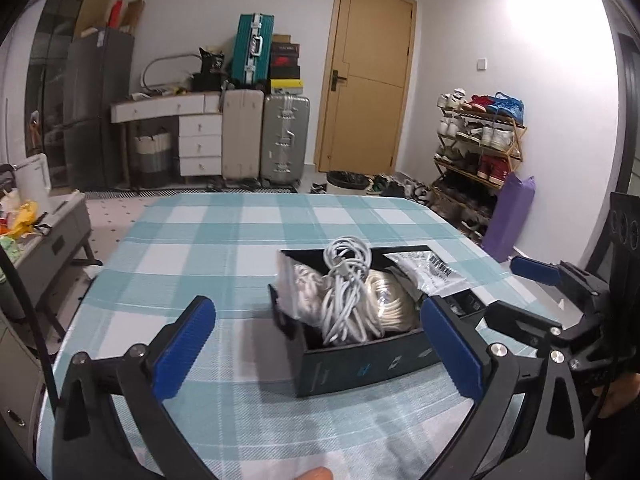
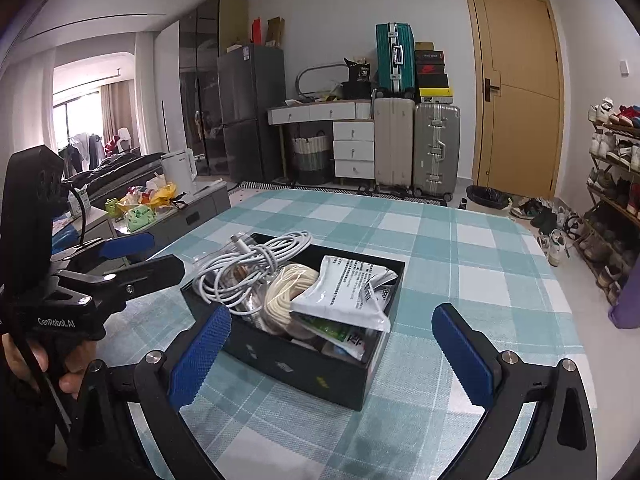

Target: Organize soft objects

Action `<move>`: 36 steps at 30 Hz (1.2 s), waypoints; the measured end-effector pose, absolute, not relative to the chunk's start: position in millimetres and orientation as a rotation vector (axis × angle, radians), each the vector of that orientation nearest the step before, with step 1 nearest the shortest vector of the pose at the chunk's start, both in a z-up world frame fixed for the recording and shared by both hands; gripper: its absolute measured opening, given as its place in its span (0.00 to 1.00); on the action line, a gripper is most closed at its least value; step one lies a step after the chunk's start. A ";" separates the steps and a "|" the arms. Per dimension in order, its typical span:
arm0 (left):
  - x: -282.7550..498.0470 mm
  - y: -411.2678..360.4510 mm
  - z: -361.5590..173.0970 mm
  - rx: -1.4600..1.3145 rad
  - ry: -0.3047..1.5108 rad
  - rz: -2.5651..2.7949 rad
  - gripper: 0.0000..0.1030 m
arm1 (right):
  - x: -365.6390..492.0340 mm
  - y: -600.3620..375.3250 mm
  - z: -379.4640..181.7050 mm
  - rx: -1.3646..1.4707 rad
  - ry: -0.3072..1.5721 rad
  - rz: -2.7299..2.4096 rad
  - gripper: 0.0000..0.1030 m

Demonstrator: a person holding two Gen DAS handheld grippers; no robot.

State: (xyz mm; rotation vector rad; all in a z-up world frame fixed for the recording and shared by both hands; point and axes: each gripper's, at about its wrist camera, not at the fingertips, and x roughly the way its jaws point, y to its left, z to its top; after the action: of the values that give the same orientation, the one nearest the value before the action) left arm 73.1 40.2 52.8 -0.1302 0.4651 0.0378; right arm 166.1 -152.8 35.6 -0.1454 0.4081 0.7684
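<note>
Ahead of the left gripper (image 1: 318,346), between its wide-spread empty fingers and nearer the right one, a black box (image 1: 360,364) sits on the checked cloth (image 1: 224,248) — open-topped and full. In it lie a grey cable bundle (image 1: 346,292), a cream rope coil (image 1: 390,300) beside it, and a white packet (image 2: 340,288) propped at the end. The box's long axis runs slantwise, from near-right to far-left of the right gripper (image 2: 334,346), whose fingers also stand wide, empty.
</note>
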 end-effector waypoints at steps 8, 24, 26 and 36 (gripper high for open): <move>74.3 30.3 36.0 -0.081 0.485 0.049 1.00 | 152.3 -156.5 26.0 -0.123 0.368 0.782 0.99; 71.1 25.0 30.6 -0.085 0.433 0.041 1.00 | 146.7 -163.0 19.1 -0.133 0.312 0.759 0.99; 70.4 24.7 30.8 -0.084 0.431 0.049 1.00 | 146.1 -163.8 19.3 -0.131 0.307 0.760 0.99; 69.4 25.4 31.3 -0.088 0.420 0.043 1.00 | 141.1 -168.5 21.2 -0.116 0.264 0.749 0.99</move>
State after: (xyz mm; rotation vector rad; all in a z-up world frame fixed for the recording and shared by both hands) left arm 69.4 25.4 31.3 -0.0877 0.4204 0.0434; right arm 141.1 -168.5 21.2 -0.1155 0.2638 0.7493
